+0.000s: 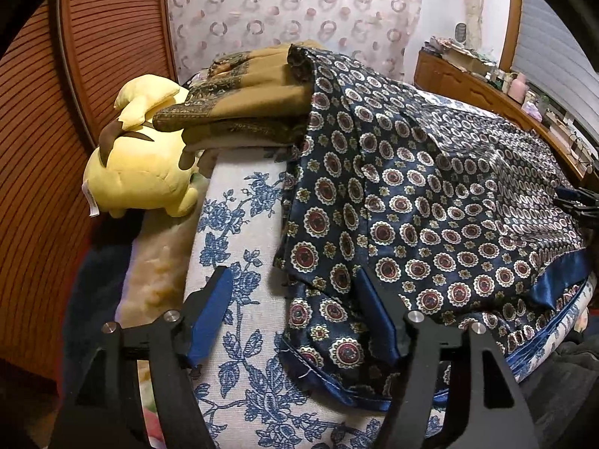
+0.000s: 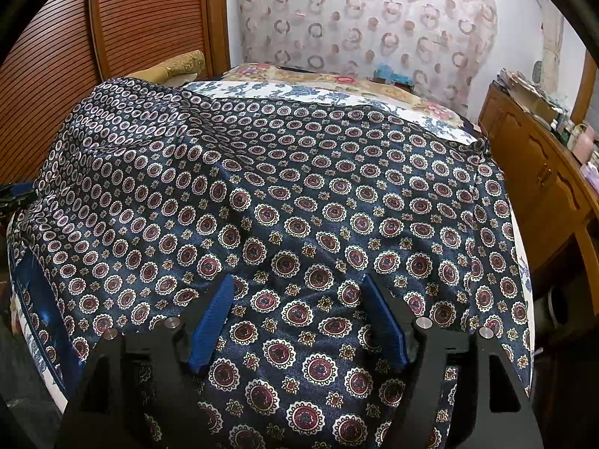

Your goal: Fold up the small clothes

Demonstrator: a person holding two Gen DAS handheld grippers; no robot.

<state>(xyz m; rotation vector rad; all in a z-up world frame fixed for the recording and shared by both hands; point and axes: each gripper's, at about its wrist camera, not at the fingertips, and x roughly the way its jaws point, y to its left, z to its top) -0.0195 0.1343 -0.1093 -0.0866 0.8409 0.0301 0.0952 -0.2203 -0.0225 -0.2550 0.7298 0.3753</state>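
A navy satin cloth with red and white medallions lies spread over the blue-floral bed cover. It also fills the right wrist view. My left gripper is open above the cloth's near left edge, its right finger over the fabric and its left finger over bare cover. My right gripper is open just above the middle of the cloth, holding nothing. The other gripper's tip shows at the far right edge in the left wrist view.
Folded mustard paisley cloths are stacked at the cloth's far left corner. A yellow plush toy lies beside them. A wooden slatted door stands on the left. A cluttered wooden dresser runs along the right of the bed.
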